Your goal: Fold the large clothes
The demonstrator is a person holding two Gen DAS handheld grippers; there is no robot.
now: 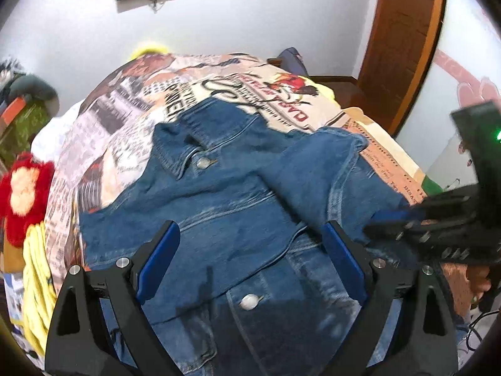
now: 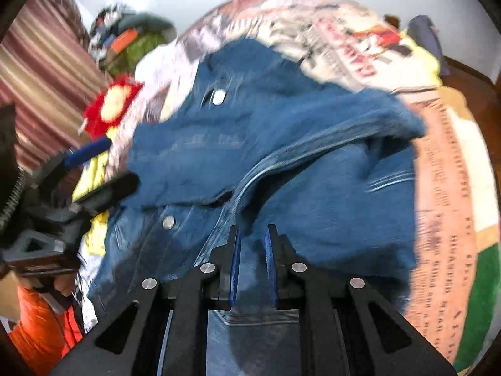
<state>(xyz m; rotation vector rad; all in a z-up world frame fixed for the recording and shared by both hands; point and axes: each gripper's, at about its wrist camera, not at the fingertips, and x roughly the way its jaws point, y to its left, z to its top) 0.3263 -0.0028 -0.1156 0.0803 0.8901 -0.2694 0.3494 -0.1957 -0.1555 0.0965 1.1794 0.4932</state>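
Lying spread on bed's printed cover (image 1: pixel 131 144): denim jacket (image 1: pixel 238 194), sleeve folding across at 2 o'clock. Hovering wide open, holding nothing: left gripper (image 1: pixel 250 244). Pinching nearly closed on jacket fabric at 6 o'clock: right gripper (image 2: pixel 252 244).

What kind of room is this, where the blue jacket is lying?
Probably a bedroom. The blue denim jacket lies on a newspaper-print bedspread, a red and yellow plush toy sits beside it, and a brown wooden door stands behind.
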